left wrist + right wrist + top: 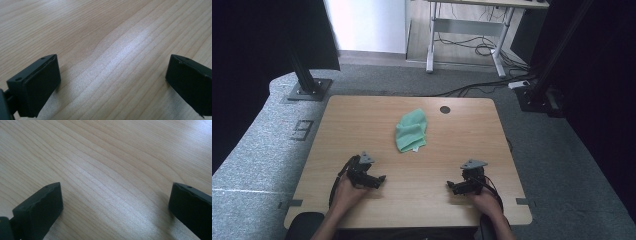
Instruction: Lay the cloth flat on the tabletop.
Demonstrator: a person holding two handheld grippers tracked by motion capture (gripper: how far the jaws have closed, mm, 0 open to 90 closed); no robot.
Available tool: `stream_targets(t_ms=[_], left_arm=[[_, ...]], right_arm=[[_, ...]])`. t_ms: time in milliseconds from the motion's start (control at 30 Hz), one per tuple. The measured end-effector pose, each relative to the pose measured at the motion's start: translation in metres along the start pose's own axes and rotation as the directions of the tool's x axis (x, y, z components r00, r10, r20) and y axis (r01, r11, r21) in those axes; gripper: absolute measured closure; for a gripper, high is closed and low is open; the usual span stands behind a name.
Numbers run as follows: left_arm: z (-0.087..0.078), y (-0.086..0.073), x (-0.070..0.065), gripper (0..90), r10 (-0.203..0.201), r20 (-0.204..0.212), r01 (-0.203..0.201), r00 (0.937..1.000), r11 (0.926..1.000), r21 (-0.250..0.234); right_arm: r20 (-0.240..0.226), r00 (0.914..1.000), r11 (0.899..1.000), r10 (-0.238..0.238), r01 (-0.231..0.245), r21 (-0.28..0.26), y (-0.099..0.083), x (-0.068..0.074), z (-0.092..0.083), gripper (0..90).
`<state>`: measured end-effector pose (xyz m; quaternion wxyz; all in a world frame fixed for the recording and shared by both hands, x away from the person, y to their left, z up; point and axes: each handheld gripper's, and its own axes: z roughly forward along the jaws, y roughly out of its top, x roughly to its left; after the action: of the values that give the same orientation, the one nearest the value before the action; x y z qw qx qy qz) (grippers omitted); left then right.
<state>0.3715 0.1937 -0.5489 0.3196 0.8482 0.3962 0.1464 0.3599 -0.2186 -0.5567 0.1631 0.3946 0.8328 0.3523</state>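
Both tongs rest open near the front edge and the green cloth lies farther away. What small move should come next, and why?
Probably move the left tongs forward toward the green cloth. Both the left and the right tongs are open with nothing between them, low over bare wooden table, and the crumpled cloth lies untouched beyond them, slightly nearer the left one.

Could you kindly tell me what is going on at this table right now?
A person sits at a light wooden table with a two-jaw gripper in each hand. The left gripper and right gripper rest near the front edge, jaws open and holding nothing. A crumpled green cloth lies untouched farther back, near the middle, apart from both.
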Motion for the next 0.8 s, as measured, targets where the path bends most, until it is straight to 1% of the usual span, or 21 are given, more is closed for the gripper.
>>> stream_targets(t_ms=[133, 700, 767, 800], left_arm=[[0.0006, 0.0006, -0.0003, 0.0, -0.01, -0.006, 0.01, 0.9999, 0.9999, -0.001], [0.0033, 0.0039, -0.0004, 0.0, -0.012, -0.005, 0.012, 0.9999, 0.9999, -0.003], [0.0035, 0.005, -0.0005, 0.7, -0.012, -0.007, 0.012, 0.9999, 0.9999, -0.002], [0.0032, 0.0069, -0.0009, 2.9, -0.012, 0.0, 0.012, 0.9999, 0.9999, 0.002]], right_arm=[[0.0, 1.0, 1.0, 0.0, 0.0, 0.0, 0.0, 0.0, 0.0, 0.0], [-0.003, 1.0, 1.0, -0.002, 0.002, -0.001, -0.0003, 0.0, -0.0003, 0.0], [-0.003, 1.0, 1.0, -0.003, 0.003, -0.001, -0.0003, 0.0, -0.0003, 0.0], [-0.004, 1.0, 1.0, -0.003, 0.003, -0.001, -0.0004, 0.0, -0.0004, 0.0]])
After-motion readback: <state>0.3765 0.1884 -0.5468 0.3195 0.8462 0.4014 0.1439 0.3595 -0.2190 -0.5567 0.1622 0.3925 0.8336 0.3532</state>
